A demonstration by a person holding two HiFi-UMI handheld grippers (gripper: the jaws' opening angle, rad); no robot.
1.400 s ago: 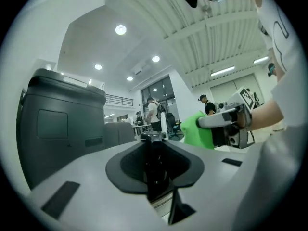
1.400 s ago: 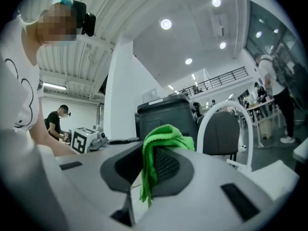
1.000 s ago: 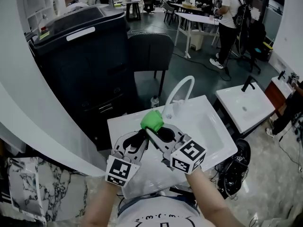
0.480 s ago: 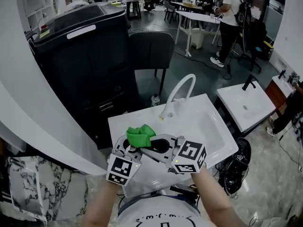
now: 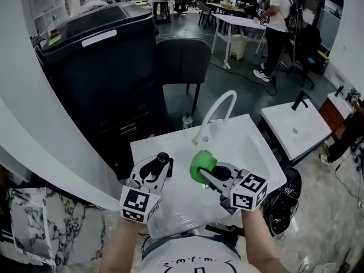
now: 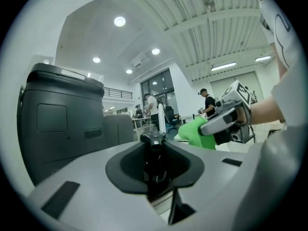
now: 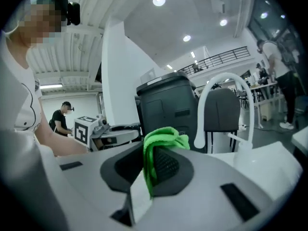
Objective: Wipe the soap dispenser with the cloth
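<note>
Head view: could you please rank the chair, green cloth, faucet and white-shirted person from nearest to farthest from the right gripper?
1. Green cloth, held in the right gripper.
2. Faucet, just beyond, on the sink.
3. Chair, behind the sink.
4. White-shirted person, far back right.

Green cloth (image 5: 202, 162) and black soap dispenser (image 6: 153, 160) above the white sink (image 5: 256, 149); black-and-white square markers on the left gripper (image 5: 161, 165) and right gripper (image 5: 206, 174).

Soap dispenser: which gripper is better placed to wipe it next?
Right: the right gripper holds the green cloth, beside the soap dispenser, which the left gripper clamps in its jaws.
</note>
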